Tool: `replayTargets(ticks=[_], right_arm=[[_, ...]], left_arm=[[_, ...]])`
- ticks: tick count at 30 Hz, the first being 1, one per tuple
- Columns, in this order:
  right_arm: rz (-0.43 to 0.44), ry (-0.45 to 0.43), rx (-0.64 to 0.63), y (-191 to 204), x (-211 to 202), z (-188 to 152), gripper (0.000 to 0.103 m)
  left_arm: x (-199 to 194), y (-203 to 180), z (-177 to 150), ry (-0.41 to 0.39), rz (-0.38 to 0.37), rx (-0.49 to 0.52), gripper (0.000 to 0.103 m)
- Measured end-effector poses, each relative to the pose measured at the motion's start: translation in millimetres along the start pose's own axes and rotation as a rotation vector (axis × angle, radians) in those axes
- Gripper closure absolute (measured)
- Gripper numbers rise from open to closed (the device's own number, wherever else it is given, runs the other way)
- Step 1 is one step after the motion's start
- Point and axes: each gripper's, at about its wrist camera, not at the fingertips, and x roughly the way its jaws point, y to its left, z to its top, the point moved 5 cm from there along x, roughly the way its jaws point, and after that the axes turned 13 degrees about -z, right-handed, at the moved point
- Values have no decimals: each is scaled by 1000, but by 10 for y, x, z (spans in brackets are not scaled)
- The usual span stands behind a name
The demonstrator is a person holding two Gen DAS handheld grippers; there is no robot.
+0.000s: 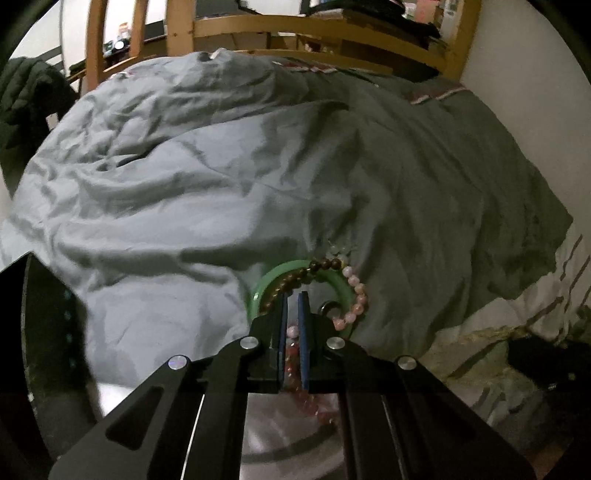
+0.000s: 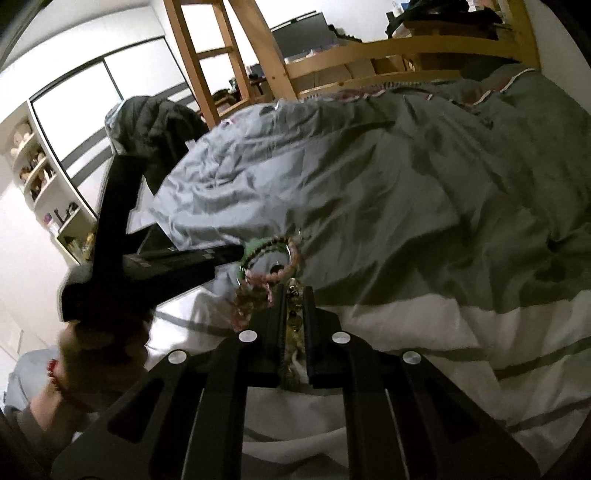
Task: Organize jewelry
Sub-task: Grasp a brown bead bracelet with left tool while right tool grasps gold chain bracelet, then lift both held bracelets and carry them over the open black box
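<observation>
Left gripper (image 1: 293, 295): jaws drawn close together, blue pads clamping a strand of reddish-pink beads (image 1: 291, 354) that trails back between the fingers toward 6 o'clock. Ahead of its tips, a green bangle (image 1: 275, 275) stands nearly upright, with a dark brown bead bracelet (image 1: 314, 269) draped over its top at 12 o'clock and a pale pink bead bracelet (image 1: 356, 295) curving down its 3 o'clock side; a small metal ring (image 1: 328, 307) shows inside the bangle. This cluster hangs before a rumpled grey duvet (image 1: 184, 184) on a bed with a wooden frame (image 1: 321, 29). Right gripper (image 2: 293, 291): jaws nearly closed on a gold-toned piece of jewelry (image 2: 294, 321) between the fingers; its exact kind cannot be told. From the right wrist view, the left gripper (image 2: 236, 254) enters from 9 o'clock, meeting the same bangle cluster (image 2: 271, 254) just beyond the right tips. White striped sheet (image 2: 480, 332) lies at 4 o'clock.
</observation>
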Motion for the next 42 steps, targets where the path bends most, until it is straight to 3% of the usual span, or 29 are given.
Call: replayTargets(ticks=[2, 3, 4, 6, 8, 11, 15, 28, 42], right_arm=[[5, 7, 8, -7, 26, -1, 94], [7, 13, 11, -9, 45, -5, 94], [9, 19, 12, -9, 65, -14, 94], [12, 38, 3, 2, 126, -49, 94], [15, 50, -1, 4, 168, -74, 94], [17, 61, 0, 0, 211, -87, 94], [18, 74, 12, -31, 253, -101, 94], [1, 23, 36, -111, 82, -51, 94], [24, 18, 61, -141, 19, -6, 94]], left_arm=[[96, -21, -4, 18, 31, 27, 71], [133, -38, 14, 9, 63, 53, 37], [133, -62, 30, -16, 83, 72, 20], [172, -146, 77, -42, 74, 119, 20], [289, -165, 97, -15, 52, 122, 27], [442, -132, 65, 33, -11, 103, 67], [444, -142, 65, 40, -47, 94, 84], [19, -312, 95, -27, -74, 67, 93], [-358, -198, 227, -98, -118, -17, 100]])
